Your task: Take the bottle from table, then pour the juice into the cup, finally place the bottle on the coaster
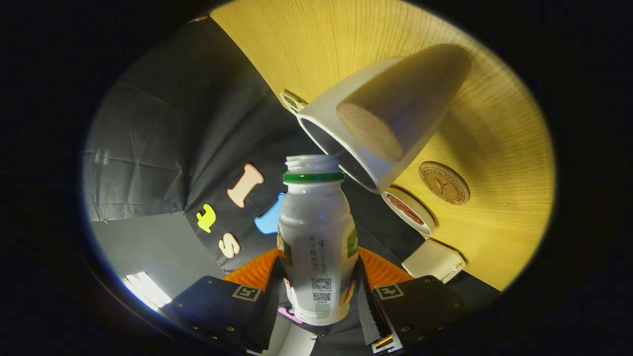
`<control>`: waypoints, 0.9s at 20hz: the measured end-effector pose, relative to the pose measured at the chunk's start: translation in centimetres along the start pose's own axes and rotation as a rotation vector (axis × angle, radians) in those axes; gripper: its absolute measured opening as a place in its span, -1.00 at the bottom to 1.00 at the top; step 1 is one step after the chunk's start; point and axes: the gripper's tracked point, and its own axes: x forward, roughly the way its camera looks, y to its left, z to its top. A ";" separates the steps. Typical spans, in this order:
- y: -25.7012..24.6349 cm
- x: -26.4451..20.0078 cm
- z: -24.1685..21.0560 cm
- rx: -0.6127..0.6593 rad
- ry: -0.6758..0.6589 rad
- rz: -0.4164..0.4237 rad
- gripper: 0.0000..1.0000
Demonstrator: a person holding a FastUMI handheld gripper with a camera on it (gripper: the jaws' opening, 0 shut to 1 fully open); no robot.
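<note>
Gripper view: the tongs [319,296] are clamped on the bottle [317,242], one finger pressing each flank of its lower body. The bottle is white plastic with a green ring under a bare threaded neck; its cap is off, and printed text and square codes run down the label facing the camera. It sits between the fingers, its mouth pointing away from them, close to the rim of the cup [381,123] just beyond. The whole scene is rolled, so the wooden desk [504,198] stands as a slanted wall beside the bottle. The cup is white, with a thick tapered handle jutting toward the camera, and its dark opening faces the bottle's mouth; whether any juice is running cannot be told. Near the cup's rim on the desk lies a round cork coaster [444,182] with a stamped mark. Just beside the coaster is a small white disc [408,211] with a reddish top, and a white block [433,260] sits near the desk's edge.
</note>
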 end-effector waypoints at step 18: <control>-3.4 -0.4 -1.0 -0.470 0.039 -0.133 0.36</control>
